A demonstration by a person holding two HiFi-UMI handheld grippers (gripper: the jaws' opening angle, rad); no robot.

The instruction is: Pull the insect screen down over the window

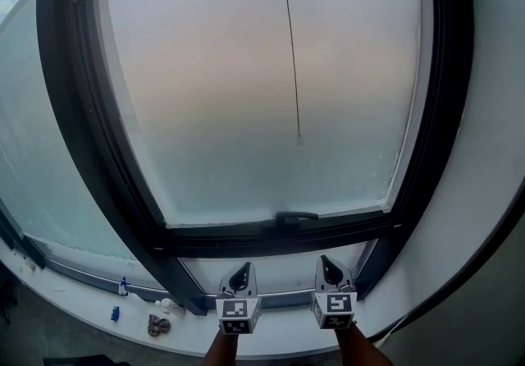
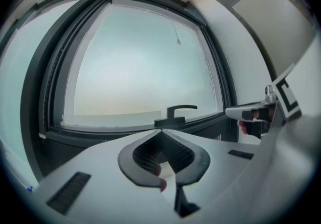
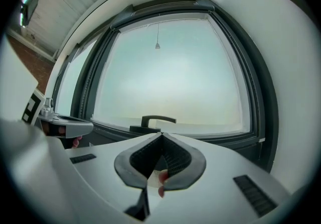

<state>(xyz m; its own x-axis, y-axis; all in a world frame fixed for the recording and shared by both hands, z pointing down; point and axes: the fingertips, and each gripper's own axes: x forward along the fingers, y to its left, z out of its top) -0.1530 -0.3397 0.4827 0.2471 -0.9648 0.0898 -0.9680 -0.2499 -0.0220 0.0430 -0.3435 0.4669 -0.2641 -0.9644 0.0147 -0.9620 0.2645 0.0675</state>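
Though bright, window pane (image 1: 246,93) hazy.

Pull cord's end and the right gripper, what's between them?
Head view: bare pane below the cord, then the window handle on the dark frame, above the right gripper.

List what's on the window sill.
On the sill, left end: small blue bits, a white piece, a brownish lump; too small to identify. The left gripper and right gripper cover patches of sill.
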